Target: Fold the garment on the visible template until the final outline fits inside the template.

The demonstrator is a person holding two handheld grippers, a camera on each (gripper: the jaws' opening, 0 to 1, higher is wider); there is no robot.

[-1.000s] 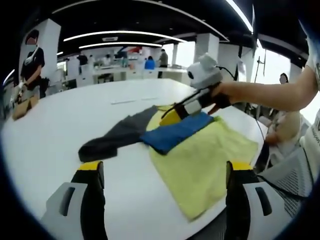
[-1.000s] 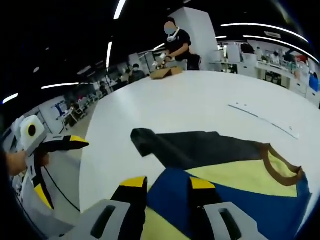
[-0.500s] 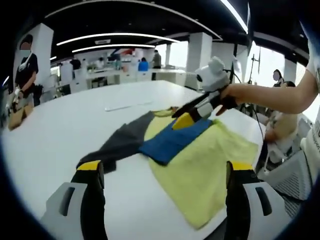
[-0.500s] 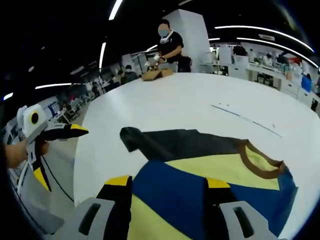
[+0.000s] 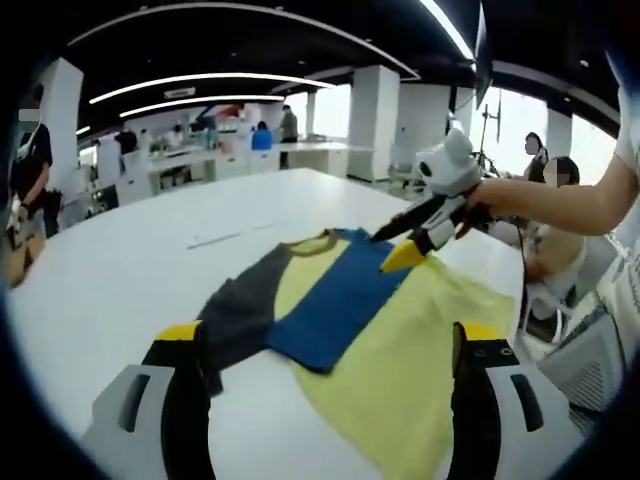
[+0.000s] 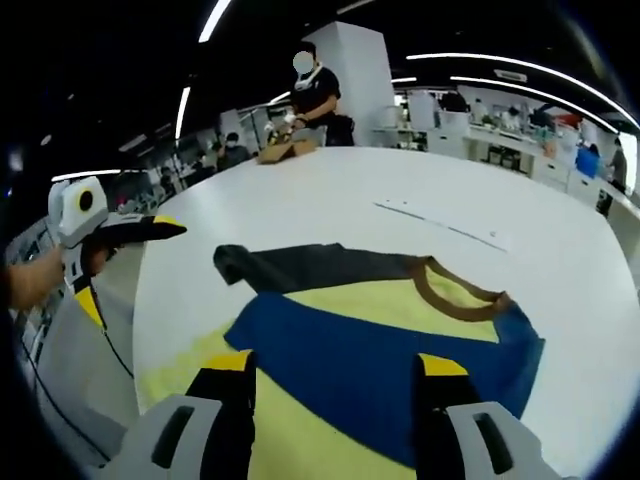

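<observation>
Yellow, blue and charcoal cloth makes up the short-sleeved T-shirt [image 5: 340, 310] lying spread on the round white table [image 5: 110, 260], its brown-trimmed collar [image 6: 460, 295] toward the far side in the right gripper view. A dark grey sleeve [image 6: 290, 268] reaches out to one side, partly doubled on itself. No template outline is plain to me under the shirt; it may be covered or too faint to tell.

The left gripper [image 5: 325, 345] has its jaws spread wide and grasps nothing, hanging low before the hem. The right gripper [image 6: 335, 365] is likewise parted and empty above the blue band; in the left gripper view it floats just over the shirt's right side.

This fabric looks light, limp and thin, so it should drape and crease easily, and slide a little on the smooth tabletop. Pinching a hem corner or sleeve edge, one layer only, seems the best hold.
</observation>
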